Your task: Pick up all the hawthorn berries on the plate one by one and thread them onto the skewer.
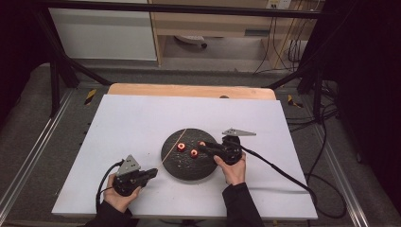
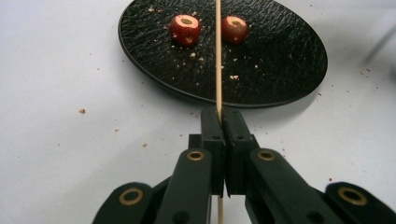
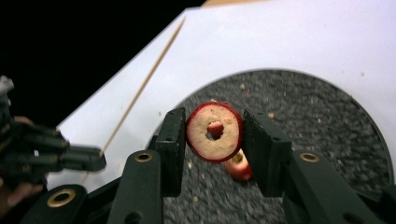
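Observation:
A black round plate (image 1: pixel 184 170) lies mid-table with two cored red fruits (image 1: pixel 180 147) (image 1: pixel 194 152) on it. My right gripper (image 1: pixel 202 145) hovers over the plate's right part, shut on a third cored red fruit (image 3: pixel 203 140) held between its jaws (image 3: pixel 215 133), cut face towards the camera. Another fruit (image 3: pixel 239 168) lies just below it on the plate (image 3: pixel 327 121). My left gripper (image 1: pixel 154 173), left of the plate, is shut (image 2: pixel 219 114) on a thin wooden skewer (image 2: pixel 218 56) that points over the plate (image 2: pixel 280 70) between two fruits (image 2: pixel 185 29) (image 2: pixel 234 29).
A white sheet (image 1: pixel 142 118) covers the table, with crumbs scattered on it and on the plate. A wooden board edge (image 1: pixel 189 90) shows at the far side. Metal frame rails and cables run around the table.

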A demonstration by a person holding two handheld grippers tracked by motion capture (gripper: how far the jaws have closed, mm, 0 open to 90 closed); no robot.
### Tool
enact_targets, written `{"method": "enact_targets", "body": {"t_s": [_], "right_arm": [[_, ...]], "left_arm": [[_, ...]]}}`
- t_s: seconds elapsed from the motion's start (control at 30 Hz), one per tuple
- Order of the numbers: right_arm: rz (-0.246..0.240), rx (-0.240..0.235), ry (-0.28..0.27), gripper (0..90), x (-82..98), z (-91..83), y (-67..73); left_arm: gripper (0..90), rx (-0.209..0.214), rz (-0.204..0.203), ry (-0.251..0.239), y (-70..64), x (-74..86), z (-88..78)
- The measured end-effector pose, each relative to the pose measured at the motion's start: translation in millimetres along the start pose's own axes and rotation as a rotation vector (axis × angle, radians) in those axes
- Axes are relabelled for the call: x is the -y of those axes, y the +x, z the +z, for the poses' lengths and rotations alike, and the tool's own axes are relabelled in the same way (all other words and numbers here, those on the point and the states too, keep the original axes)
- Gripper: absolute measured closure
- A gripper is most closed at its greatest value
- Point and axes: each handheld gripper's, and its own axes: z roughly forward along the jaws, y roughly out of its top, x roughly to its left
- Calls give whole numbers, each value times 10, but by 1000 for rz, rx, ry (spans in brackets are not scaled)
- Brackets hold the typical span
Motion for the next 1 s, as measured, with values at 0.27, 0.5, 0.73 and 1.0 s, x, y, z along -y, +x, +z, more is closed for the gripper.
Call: {"method": "enact_targets", "body": {"t_s": [0.27,0.5,0.73,1.0], "right_arm": [[61,-13,-117,611,5,49,27],[84,-8,-193,612,-20,46,37],[125,-26,-274,612,-75,48,26],[161,-40,-331,613,-108,104,-21]], "left_arm": [[885,1,-7,-7,-21,-2,15],[885,3,-17,-14,-41,-5,35],[885,5,-30,-29,-56,-10,41],[885,8,-42,-41,-76,-17,54]]}}
